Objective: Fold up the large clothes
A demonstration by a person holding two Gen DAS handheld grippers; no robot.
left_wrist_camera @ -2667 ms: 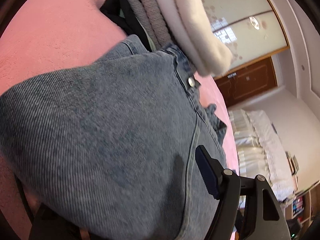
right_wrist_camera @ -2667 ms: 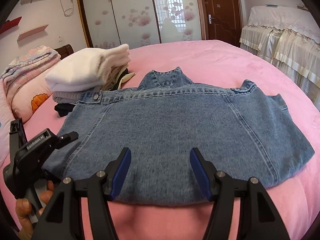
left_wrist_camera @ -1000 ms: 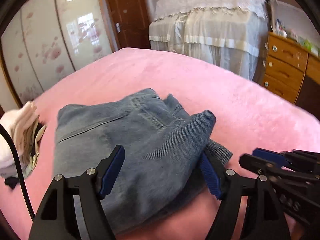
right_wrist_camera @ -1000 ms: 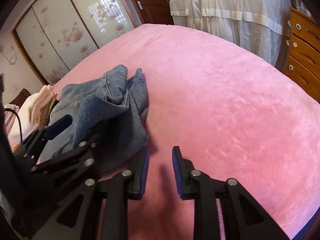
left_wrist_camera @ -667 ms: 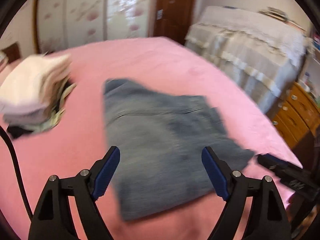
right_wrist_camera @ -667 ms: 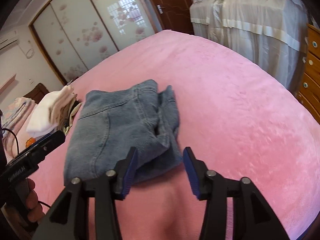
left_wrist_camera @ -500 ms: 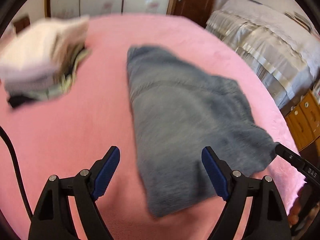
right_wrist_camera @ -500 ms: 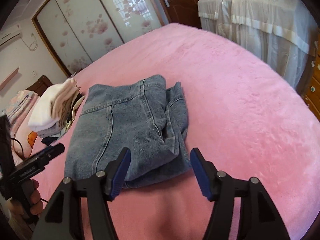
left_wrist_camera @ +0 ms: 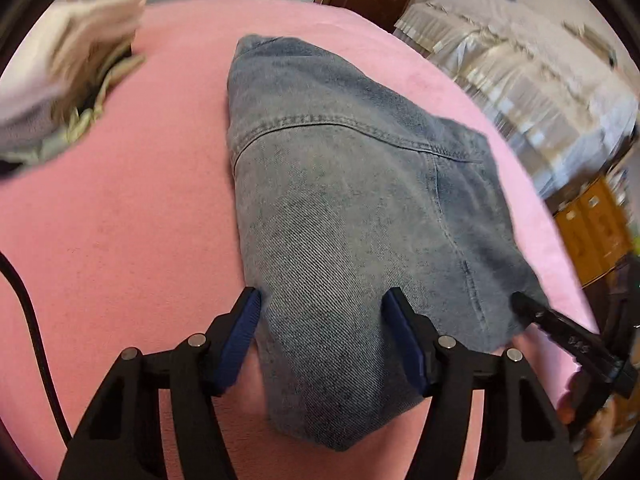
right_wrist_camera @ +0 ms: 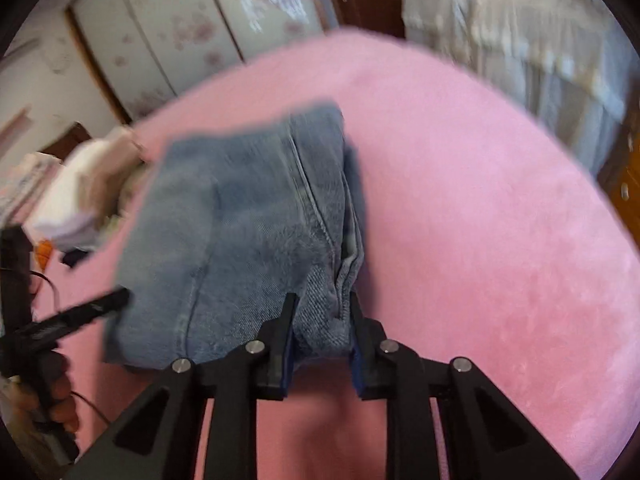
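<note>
We have the folded denim jacket (left_wrist_camera: 360, 208) lying on the pink bed (left_wrist_camera: 120, 220), with the stack of folded clothes (left_wrist_camera: 68, 76) well apart from the jacket's far left corner.

Our left gripper (left_wrist_camera: 320, 320) straddles the jacket's near left corner. Its jaws have just been closing, with denim between them, but they stand fairly wide; the left pad only meets the folded edge and the right pad rests on top of the cloth, so we judge it not yet clamped.

Our right gripper (right_wrist_camera: 320, 316) is at the jacket's near right corner, where the layered edges bunch. Its jaws have also just been closing and now stand narrow, pinching that thick wad of denim between the pads.

We judge the jacket to be heavy for a garment and fairly stiff: the twill holds its fold lines and the seams (left_wrist_camera: 352, 128) add bulk. It is not slippery or fragile, but the stacked layers can slide apart if only the top one is caught.

So we would take hold at both near corners, biting through every layer right at the folded edge, and lift both sides together to carry the near end over toward the jacket's far end.
</note>
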